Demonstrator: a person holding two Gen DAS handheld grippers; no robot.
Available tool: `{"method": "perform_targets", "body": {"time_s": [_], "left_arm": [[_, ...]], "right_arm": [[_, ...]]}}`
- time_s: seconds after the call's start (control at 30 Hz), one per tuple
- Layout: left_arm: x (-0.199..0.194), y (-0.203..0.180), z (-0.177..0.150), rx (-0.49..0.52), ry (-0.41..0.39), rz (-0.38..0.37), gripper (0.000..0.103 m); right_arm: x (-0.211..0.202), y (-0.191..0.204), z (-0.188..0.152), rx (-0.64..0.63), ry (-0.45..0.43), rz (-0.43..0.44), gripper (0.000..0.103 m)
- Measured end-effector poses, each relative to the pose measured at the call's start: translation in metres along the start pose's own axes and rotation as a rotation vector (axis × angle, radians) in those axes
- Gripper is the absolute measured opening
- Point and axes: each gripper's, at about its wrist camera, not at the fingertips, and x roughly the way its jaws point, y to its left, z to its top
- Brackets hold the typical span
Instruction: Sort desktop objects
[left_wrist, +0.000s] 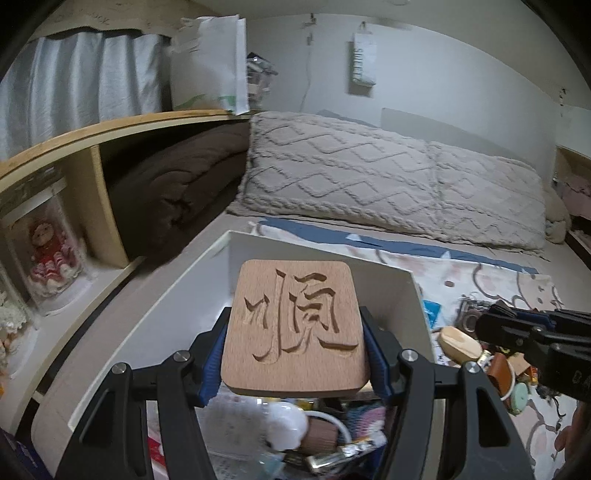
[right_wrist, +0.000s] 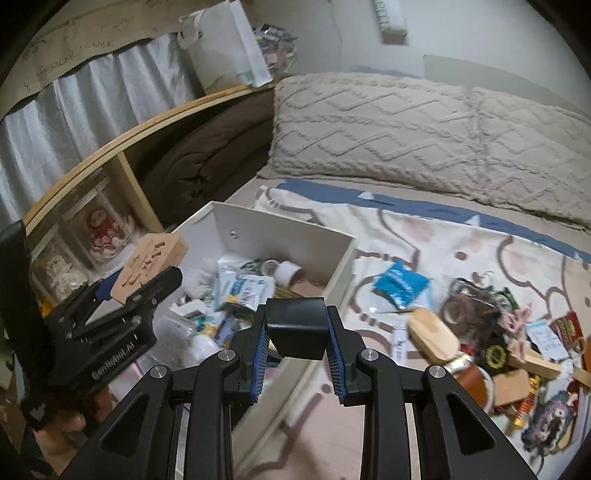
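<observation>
**Holding two items over the white box**

Clamped in the left tool (left_wrist: 295, 354) is a wooden plaque (left_wrist: 293, 328) with a carved character, held above the white box (right_wrist: 280, 229) of odds and ends on the bed. The right tool (right_wrist: 295, 347) grips a small black block (right_wrist: 297, 326) near the box's corner; a clutter pile (right_wrist: 491, 332) lies to its right.
</observation>
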Motion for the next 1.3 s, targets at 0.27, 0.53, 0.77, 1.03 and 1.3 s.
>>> {"method": "perform_targets", "body": {"time_s": [0.27, 0.53, 0.77, 1.03, 1.3], "left_arm": [[0.006, 0.023, -0.004, -0.027, 0.013, 0.03, 0.063], [0.013, 0.033, -0.005, -0.043, 0.027, 0.033, 0.063], [0.018, 0.025, -0.008, 0.003, 0.042, 0.051, 0.063], [0.019, 0.025, -0.008, 0.013, 0.046, 0.055, 0.063], [0.021, 0.024, -0.01, 0.021, 0.058, 0.05, 0.063]], "right_arm": [[0.055, 0.021, 0.015, -0.006, 0.121, -0.019, 0.029], [0.097, 0.017, 0.034, -0.007, 0.18, -0.121, 0.029], [0.118, 0.004, 0.047, 0.003, 0.216, -0.196, 0.029], [0.12, -0.002, 0.05, -0.005, 0.215, -0.209, 0.029], [0.12, -0.005, 0.045, 0.0, 0.234, -0.193, 0.03]]}}
